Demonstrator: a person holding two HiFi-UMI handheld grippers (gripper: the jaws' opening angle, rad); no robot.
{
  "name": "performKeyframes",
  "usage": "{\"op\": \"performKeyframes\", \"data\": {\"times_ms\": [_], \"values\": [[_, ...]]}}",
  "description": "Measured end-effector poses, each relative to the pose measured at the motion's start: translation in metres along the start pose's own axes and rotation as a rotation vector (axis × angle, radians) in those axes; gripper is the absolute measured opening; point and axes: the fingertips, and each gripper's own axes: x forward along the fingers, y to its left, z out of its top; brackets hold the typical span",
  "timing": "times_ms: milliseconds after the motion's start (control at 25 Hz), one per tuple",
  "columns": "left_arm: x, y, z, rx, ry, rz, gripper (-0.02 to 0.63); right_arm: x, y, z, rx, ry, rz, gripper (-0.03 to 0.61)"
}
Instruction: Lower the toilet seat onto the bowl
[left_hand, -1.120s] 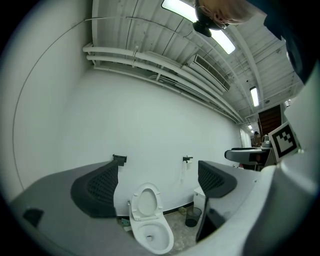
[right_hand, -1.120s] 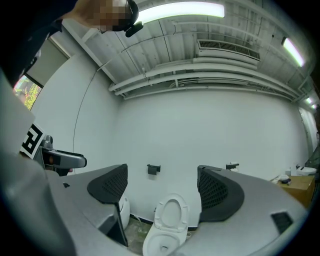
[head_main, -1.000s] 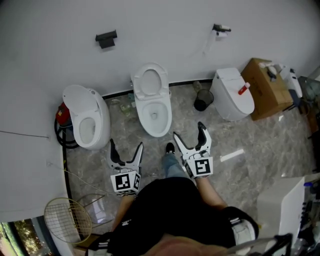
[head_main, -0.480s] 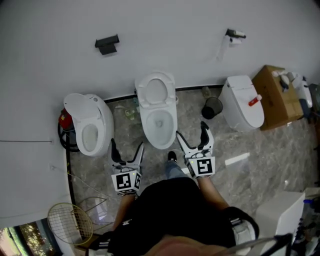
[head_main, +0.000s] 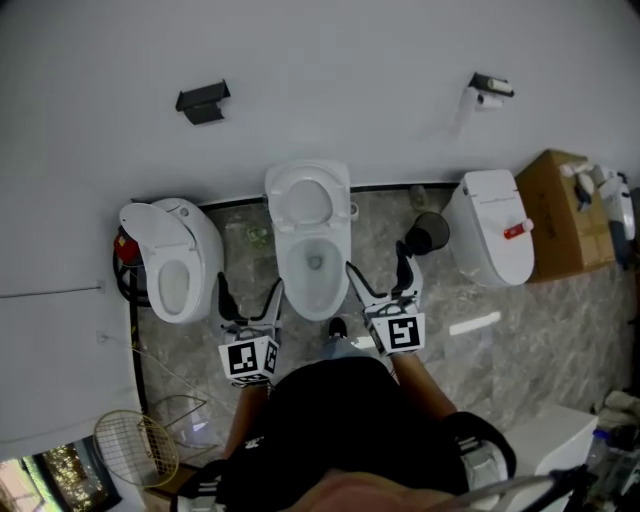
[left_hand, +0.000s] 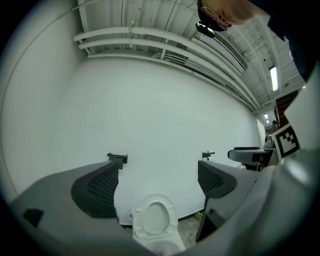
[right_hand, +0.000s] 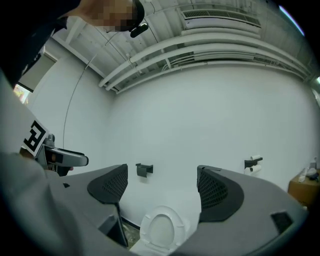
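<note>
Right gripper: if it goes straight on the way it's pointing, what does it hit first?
Probably the raised toilet seat, low between the open jaws of the right gripper. If it passes above that, it meets the white wall behind. Depth is unclear.

Seat (head_main: 308, 198) upright against wall, open air in front. Bowl (head_main: 316, 272) rim clear beneath. Floor (head_main: 378, 235) strips open both sides of bowl. Left toilet (head_main: 172, 258) near; bin (head_main: 428, 232) and right toilet (head_main: 495, 240) crowd right side.

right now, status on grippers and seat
Left gripper and right gripper open, empty, short of the bowl. Seat up, untouched. Nothing in the way.
</note>
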Motion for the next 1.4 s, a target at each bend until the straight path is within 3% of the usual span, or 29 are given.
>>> {"op": "performKeyframes", "data": {"times_ms": [360,800,920,1080,1400], "values": [[0.044,0.001,-0.009,0.001,0.044,0.024,0.485,0.043,-0.028,-0.013,0.018,0.028,0.029,0.425],[0.1,0.026,-0.033,0.048,0.101,-0.083,0.485,0.081,-0.034,-0.046,-0.029,0.091,-0.027,0.425],[0.117,0.037,-0.046,0.08,0.13,-0.111,0.485,0.094,-0.032,-0.06,-0.042,0.12,-0.017,0.425],[0.139,0.043,-0.073,0.02,0.156,-0.156,0.485,0.116,-0.029,-0.085,-0.047,0.159,0.018,0.425],[0.178,0.046,-0.13,0.058,0.257,-0.231,0.483,0.158,-0.029,-0.136,-0.1,0.236,0.08,0.424]]}}
